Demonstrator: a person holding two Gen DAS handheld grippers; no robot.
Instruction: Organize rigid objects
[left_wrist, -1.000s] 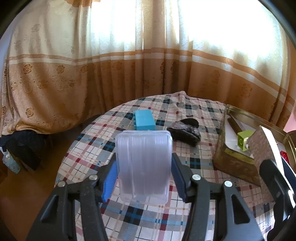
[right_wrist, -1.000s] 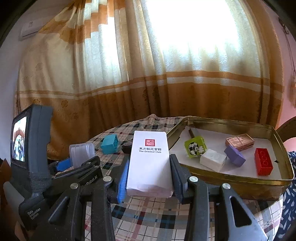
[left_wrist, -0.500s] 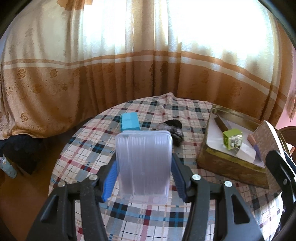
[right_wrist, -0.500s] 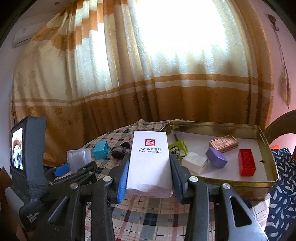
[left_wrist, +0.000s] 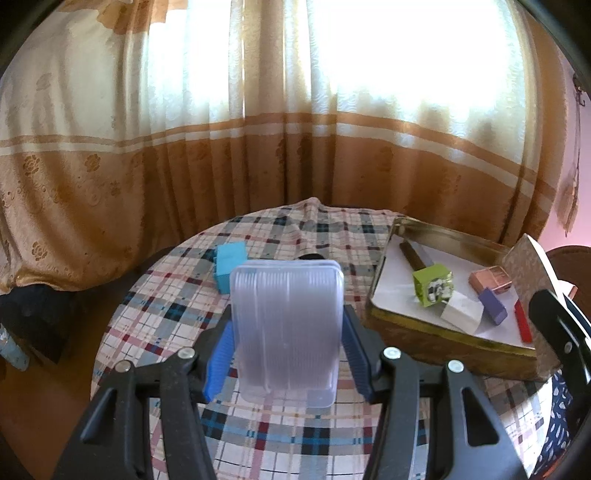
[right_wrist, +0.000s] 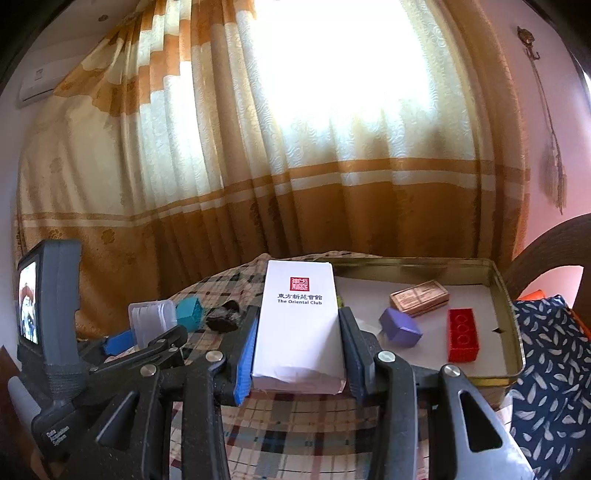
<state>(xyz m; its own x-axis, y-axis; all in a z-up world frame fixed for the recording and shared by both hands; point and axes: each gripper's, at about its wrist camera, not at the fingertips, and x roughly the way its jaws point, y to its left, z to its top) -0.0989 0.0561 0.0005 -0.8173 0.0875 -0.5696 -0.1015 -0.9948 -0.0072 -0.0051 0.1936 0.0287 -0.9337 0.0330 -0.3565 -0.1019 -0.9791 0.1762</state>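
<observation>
My left gripper (left_wrist: 286, 354) is shut on a clear ribbed plastic box (left_wrist: 286, 328) and holds it above the plaid table (left_wrist: 177, 317). My right gripper (right_wrist: 299, 354) is shut on a white "The Oriental Club" box (right_wrist: 299, 325), held in front of the gold tin tray (right_wrist: 515, 332). The tray (left_wrist: 439, 332) holds a green cube (left_wrist: 432, 284), a white block (left_wrist: 461, 314), a purple block (right_wrist: 400, 326), a red brick (right_wrist: 463, 339) and a copper box (right_wrist: 419, 297). A teal block (left_wrist: 229, 266) and a dark lump (right_wrist: 221, 319) lie on the table.
Curtains (left_wrist: 258, 147) hang close behind the round table. The left gripper's body and screen (right_wrist: 48, 314) show at the left of the right wrist view. A feather-patterned blue cloth (right_wrist: 546, 369) lies right of the tray. A dark stick (left_wrist: 413, 256) lies in the tray's far corner.
Both grippers have risen and drawn back with their boxes held. The table and tray look lower and farther, and more of the tray's inside shows in the left wrist view.
</observation>
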